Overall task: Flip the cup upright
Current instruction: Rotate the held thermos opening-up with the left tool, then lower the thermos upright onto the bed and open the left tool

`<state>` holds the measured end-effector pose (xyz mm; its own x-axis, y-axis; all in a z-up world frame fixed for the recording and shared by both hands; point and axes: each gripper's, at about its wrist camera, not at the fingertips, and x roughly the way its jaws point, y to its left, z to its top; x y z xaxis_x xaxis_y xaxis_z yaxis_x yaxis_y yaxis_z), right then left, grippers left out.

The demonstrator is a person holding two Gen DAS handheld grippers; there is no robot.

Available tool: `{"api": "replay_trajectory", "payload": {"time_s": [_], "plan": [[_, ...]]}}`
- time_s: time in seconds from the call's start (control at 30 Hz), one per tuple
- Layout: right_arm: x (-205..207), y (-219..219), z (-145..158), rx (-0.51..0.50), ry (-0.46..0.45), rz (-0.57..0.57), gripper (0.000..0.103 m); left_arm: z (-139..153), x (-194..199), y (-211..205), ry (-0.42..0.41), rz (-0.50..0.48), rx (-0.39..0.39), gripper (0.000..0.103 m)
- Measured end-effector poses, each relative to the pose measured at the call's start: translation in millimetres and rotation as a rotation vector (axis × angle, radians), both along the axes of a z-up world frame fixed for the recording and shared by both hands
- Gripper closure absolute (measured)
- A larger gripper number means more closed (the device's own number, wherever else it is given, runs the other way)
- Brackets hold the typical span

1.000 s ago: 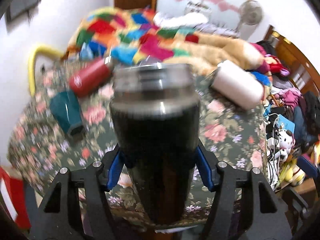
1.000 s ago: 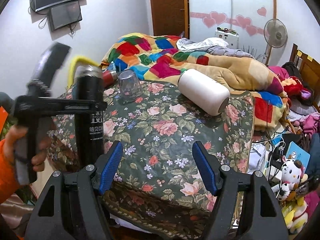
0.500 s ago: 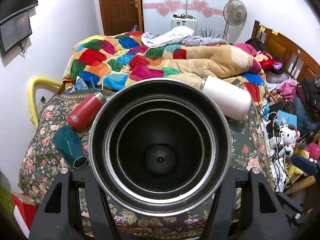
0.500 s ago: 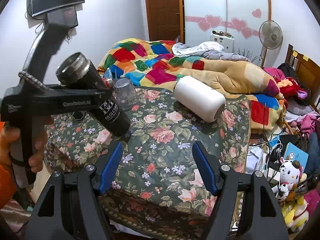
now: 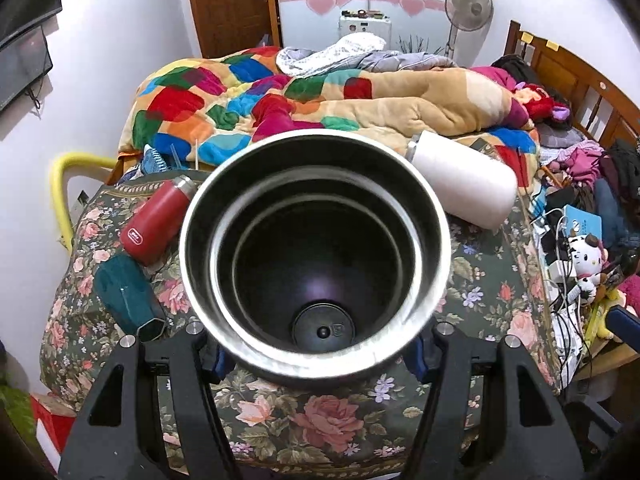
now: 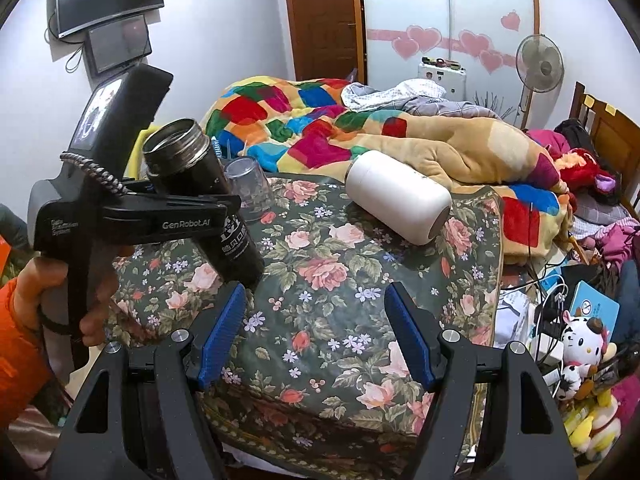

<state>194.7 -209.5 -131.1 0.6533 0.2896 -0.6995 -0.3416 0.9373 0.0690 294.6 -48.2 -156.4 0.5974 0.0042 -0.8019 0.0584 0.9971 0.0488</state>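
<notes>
My left gripper (image 5: pixel 316 352) is shut on a black steel cup (image 5: pixel 316 256). The cup's open mouth faces the left wrist camera and fills the middle of that view, hiding the fingertips. In the right wrist view the same cup (image 6: pixel 208 204) is held above the floral table (image 6: pixel 340 292), tilted, mouth up and to the left, base down near the cloth. The left gripper (image 6: pixel 224 208) clamps its middle. My right gripper (image 6: pixel 316 336) is open and empty above the table's front edge.
A white cup (image 6: pixel 400 196) lies on its side at the back right. A clear glass (image 6: pixel 250 188) stands mouth down behind the black cup. A red bottle (image 5: pixel 156 220) and a teal cup (image 5: pixel 128 292) lie at the left. A quilt-covered bed (image 6: pixel 360 132) sits behind.
The left gripper has turned the black cup from steel end up to tilted, with its mouth toward the left wrist camera, and lifted it. The right gripper has hardly moved.
</notes>
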Motion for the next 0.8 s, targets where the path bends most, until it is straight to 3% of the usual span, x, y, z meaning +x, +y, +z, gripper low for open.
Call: {"api": "replay_trajectory", "payload": {"time_s": [0.13,0.3,0.5,0.8], "plan": [[-3.3,1.6,7.0,-0.001,-0.015,0.001,0.034,5.6,-7.0,8.3,0.007,-0.006,-0.040,0.038],[-12.9,2.2,25.3,0.018,-0.057,-0.004,0.034,29.5,-40.0,13.2,-0.061,-0.031,-0.042,0.037],[-39.4,3.7,66.1,0.071,-0.166,-0.009,0.034,93.7,-114.1,28.9,-0.275,-0.026,-0.057,0.037],[-107.3,10.0,137.0,0.175,-0.416,-0.018,0.034,173.2,-230.2,38.5,-0.628,-0.021,-0.091,0.031]]}}
